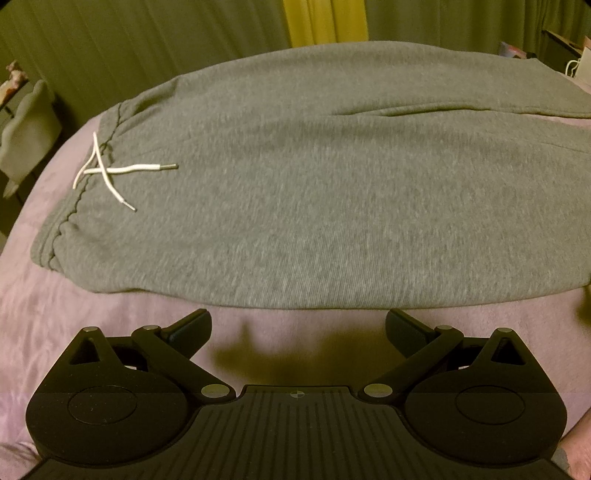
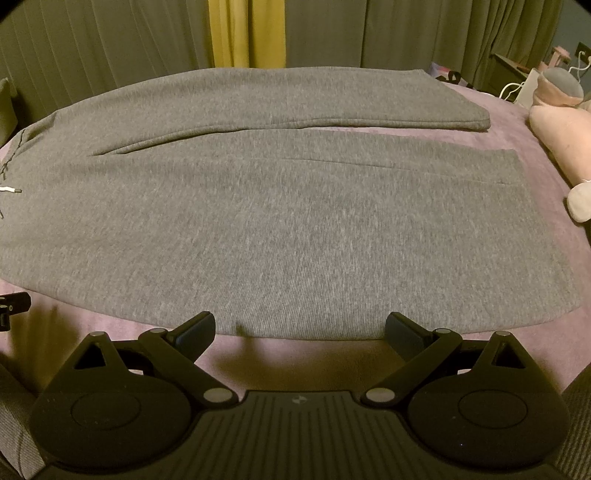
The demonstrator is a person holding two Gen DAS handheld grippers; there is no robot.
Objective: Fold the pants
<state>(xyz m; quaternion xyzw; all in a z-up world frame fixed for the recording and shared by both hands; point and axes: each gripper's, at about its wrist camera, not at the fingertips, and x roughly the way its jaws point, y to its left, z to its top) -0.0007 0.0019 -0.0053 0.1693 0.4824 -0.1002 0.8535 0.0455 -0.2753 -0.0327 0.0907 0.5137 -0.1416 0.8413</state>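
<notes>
Grey sweatpants lie flat on a mauve bedspread, waistband at the left with a white drawstring. In the right wrist view the pants show both legs running right, the far leg apart from the near leg. My left gripper is open and empty just short of the near edge by the waist. My right gripper is open and empty at the near edge of the near leg. A bit of the left gripper shows at the left edge.
Olive curtains with a yellow strip hang behind the bed. Pink plush toys lie at the bed's right edge. A pale chair stands at the far left. A dresser with cables is at the far right.
</notes>
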